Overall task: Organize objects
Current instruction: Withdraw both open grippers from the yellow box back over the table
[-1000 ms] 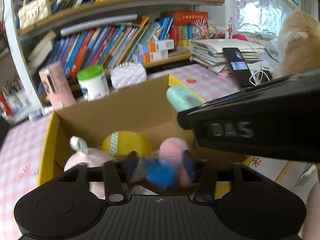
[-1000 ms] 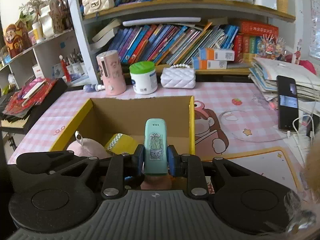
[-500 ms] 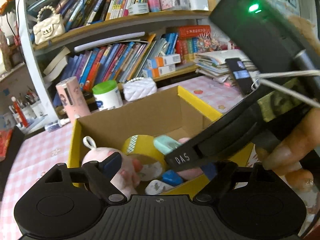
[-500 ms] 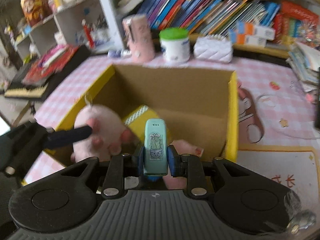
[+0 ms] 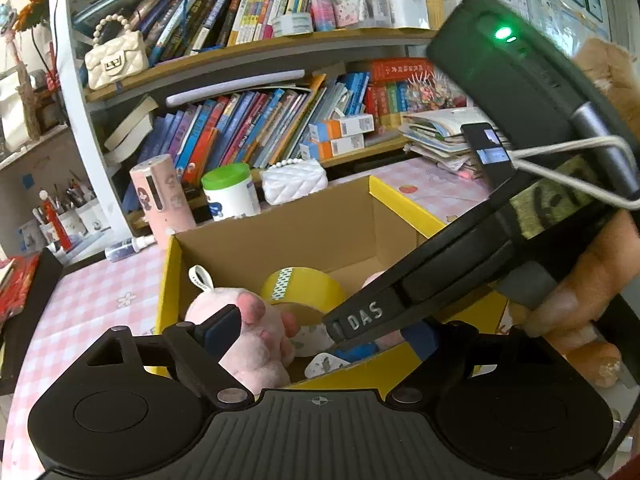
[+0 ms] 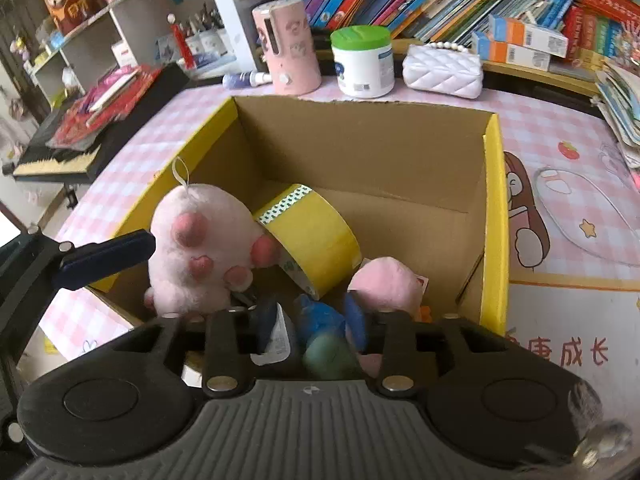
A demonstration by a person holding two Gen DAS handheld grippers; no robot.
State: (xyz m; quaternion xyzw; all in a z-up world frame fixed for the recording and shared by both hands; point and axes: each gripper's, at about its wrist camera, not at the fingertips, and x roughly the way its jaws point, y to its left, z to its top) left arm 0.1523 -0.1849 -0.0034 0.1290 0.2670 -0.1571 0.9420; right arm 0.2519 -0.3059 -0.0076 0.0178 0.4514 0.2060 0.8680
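Note:
An open yellow cardboard box (image 6: pixel 495 184) (image 5: pixel 172 264) holds a pink paw plush (image 6: pixel 200 248) (image 5: pixel 256 344), a yellow tape roll (image 6: pixel 316 240) (image 5: pixel 304 292), a small pink plush (image 6: pixel 386 280) and a blue item (image 6: pixel 320 312). My right gripper (image 6: pixel 311 320) is down inside the box with its fingers apart; the mint green item (image 6: pixel 326 354) lies blurred just below them. My left gripper (image 5: pixel 320 332) is open and empty over the box's near edge. The right gripper's body (image 5: pixel 520 200) crosses the left wrist view.
Behind the box on the pink checked table (image 6: pixel 560 128) stand a pink canister (image 6: pixel 288 48), a green-lidded white jar (image 6: pixel 362 60) and a white quilted purse (image 6: pixel 442 68). Bookshelves (image 5: pixel 260 112) rise behind. A phone (image 5: pixel 486 152) leans at the right.
My right gripper went down into the box and opened, letting go of the mint green item. My left gripper pulled back and up from the box.

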